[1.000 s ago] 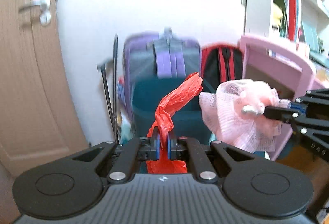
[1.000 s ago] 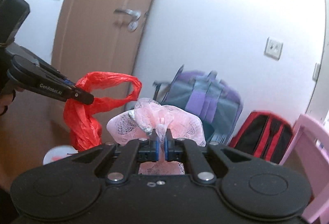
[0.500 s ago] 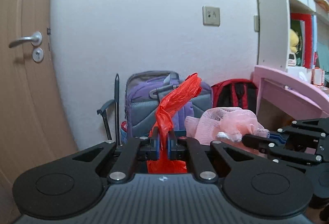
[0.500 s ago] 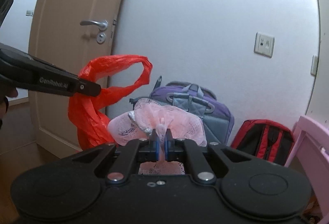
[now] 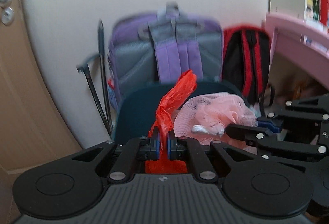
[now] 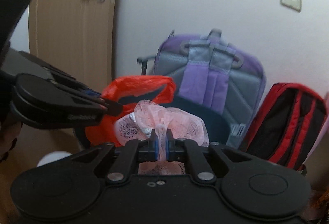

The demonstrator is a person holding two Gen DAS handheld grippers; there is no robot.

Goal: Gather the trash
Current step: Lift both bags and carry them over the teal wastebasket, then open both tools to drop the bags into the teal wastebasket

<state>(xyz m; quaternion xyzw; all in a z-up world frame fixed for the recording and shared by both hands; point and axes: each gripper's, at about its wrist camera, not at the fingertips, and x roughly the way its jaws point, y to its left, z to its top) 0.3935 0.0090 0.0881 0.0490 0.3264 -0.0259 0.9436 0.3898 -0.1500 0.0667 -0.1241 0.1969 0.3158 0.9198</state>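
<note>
My left gripper (image 5: 162,141) is shut on a red plastic bag (image 5: 174,96), held up in front of a dark teal bin (image 5: 139,112). My right gripper (image 6: 161,141) is shut on a pink mesh bag (image 6: 181,121) with a small silver clip. The two bags hang side by side, just over the bin's rim (image 6: 216,121). In the left wrist view the pink mesh bag (image 5: 216,112) and the right gripper (image 5: 242,131) sit to the right. In the right wrist view the red bag (image 6: 139,84) and the left gripper (image 6: 111,107) sit to the left.
A purple and grey backpack (image 5: 168,49) and a red and black backpack (image 5: 246,59) lean on the white wall behind the bin. A pink desk (image 5: 298,34) stands at the right. A wooden door (image 6: 72,28) is at the left. A white round object (image 6: 53,159) lies on the floor.
Both grippers have dropped and moved closer to the bin and backpacks, still holding their bags. The bin's rim now shows right behind the bags.
</note>
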